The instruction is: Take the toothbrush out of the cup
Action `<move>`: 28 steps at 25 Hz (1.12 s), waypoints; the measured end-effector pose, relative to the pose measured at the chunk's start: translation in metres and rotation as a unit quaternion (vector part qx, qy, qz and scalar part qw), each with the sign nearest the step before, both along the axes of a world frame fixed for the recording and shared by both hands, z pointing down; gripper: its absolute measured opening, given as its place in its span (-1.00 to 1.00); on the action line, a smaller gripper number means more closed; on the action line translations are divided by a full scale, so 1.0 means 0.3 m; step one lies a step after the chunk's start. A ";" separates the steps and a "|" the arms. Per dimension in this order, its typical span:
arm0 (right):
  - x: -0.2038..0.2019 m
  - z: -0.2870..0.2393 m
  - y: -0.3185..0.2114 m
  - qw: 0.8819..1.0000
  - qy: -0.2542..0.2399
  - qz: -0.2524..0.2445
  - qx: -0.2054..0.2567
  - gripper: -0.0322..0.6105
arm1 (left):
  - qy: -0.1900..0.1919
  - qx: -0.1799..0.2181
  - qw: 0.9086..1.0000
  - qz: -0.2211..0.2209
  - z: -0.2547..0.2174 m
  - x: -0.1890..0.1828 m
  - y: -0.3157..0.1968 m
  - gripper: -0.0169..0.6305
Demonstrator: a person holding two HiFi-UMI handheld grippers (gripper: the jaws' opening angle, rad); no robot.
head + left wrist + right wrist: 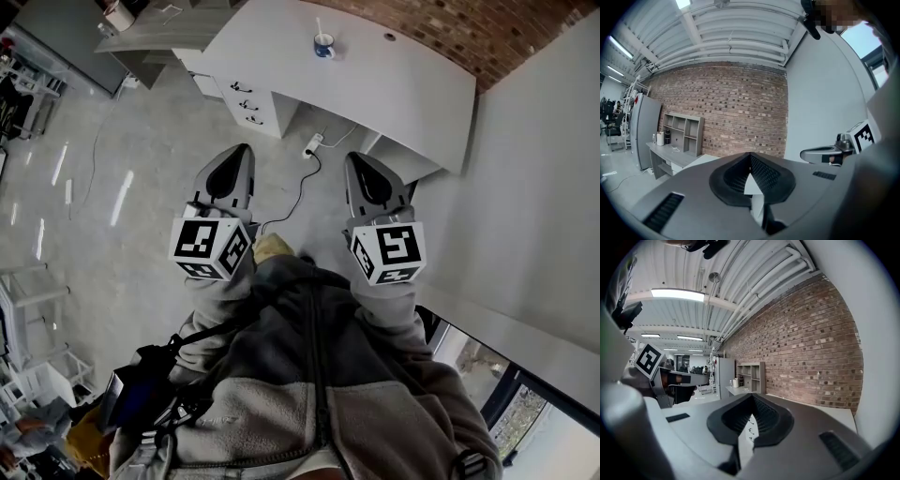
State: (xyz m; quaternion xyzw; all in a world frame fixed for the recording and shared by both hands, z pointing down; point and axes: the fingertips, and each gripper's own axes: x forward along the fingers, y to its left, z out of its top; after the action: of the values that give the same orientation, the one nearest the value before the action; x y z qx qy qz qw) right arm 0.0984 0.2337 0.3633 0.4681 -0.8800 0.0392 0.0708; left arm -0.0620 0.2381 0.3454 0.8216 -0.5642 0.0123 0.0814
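The jaws of my left gripper (750,157) are pressed together at the tips with nothing between them, and those of my right gripper (751,397) are closed and empty too. I hold both close in front of my chest, side by side, pointing forward over the grey floor (141,159).

The small blue-and-white cup (323,45) stands far ahead on the long white desk (394,89), well apart from either gripper, with the thin pale toothbrush (319,27) standing upright in it (too small from here to tell which way its head faces).

The step in hand, as I judge it, is the approach. To do it well I should step round the black cable (298,187) lying on the floor, open one gripper before reaching, take the handle above the rim, and lift straight up. The other gripper could steady the cup, since it will likely tip if the brush drags sideways.
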 end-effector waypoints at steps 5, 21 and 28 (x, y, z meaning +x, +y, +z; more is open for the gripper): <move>0.034 0.017 -0.050 1.000 -0.010 0.014 -0.007 -0.90 | -0.005 -0.001 1.000 0.009 0.005 0.025 -0.041 -0.93; -0.089 0.043 -0.590 0.999 0.006 0.050 -0.006 -0.89 | 0.009 0.004 1.000 0.022 0.041 -0.139 -0.605 -0.93; -0.132 0.015 -0.907 0.996 0.006 0.089 -0.006 -0.89 | 0.007 -0.010 0.999 0.041 0.051 -0.224 -0.923 -0.93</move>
State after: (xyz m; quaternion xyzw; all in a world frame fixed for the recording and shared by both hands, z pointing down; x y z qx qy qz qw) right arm 0.0589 -0.0385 0.3677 0.5446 -0.8340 0.0482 0.0749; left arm -0.1291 -0.0389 0.3607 0.8431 -0.5295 0.0149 0.0930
